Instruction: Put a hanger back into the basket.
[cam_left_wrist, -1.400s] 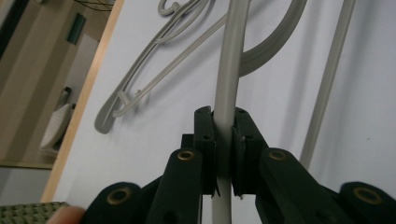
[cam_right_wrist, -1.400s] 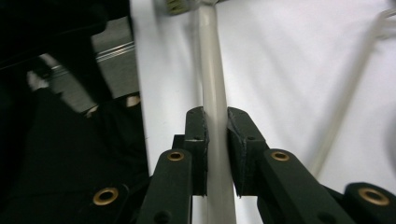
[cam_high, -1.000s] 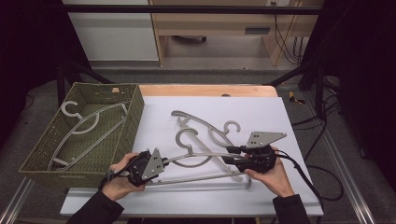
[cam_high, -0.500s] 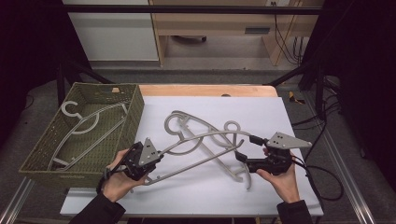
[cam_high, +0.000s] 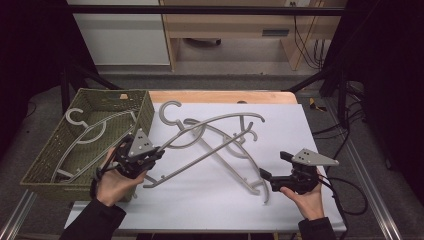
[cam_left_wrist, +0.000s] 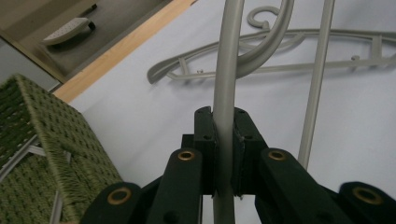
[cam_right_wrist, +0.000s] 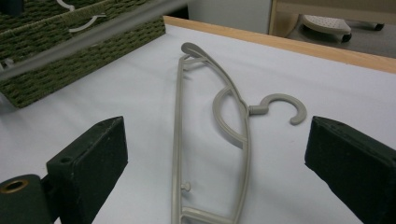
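Basket (cam_high: 85, 145) at left of worktop (cam_high: 210, 205), one hanger already lying inside (cam_high: 82, 131). Left tongs (cam_high: 145, 159) clamped on the arm of a grey hanger (cam_high: 220, 120), lifted and tilted, hook end (cam_high: 170, 111) near the basket's right wall; left gripper view shows the rod pinched square between the pads (cam_left_wrist: 205, 140). Looks like the step is carrying it into the basket. To do it well: keep the grip firm since the long end levers hard on the pads, raise the hook above the rim before swinging left, and watch that the trailing end doesn't snag the two hangers still lying on the worktop (cam_high: 240, 155), which it crosses over. Lower flat onto the one inside, then release. Right tongs (cam_high: 272, 172) have just been opening, now wide apart with nothing between them, hovering over a flat-lying hanger (cam_right_wrist: 210, 140) in the right gripper view; likely next pick.
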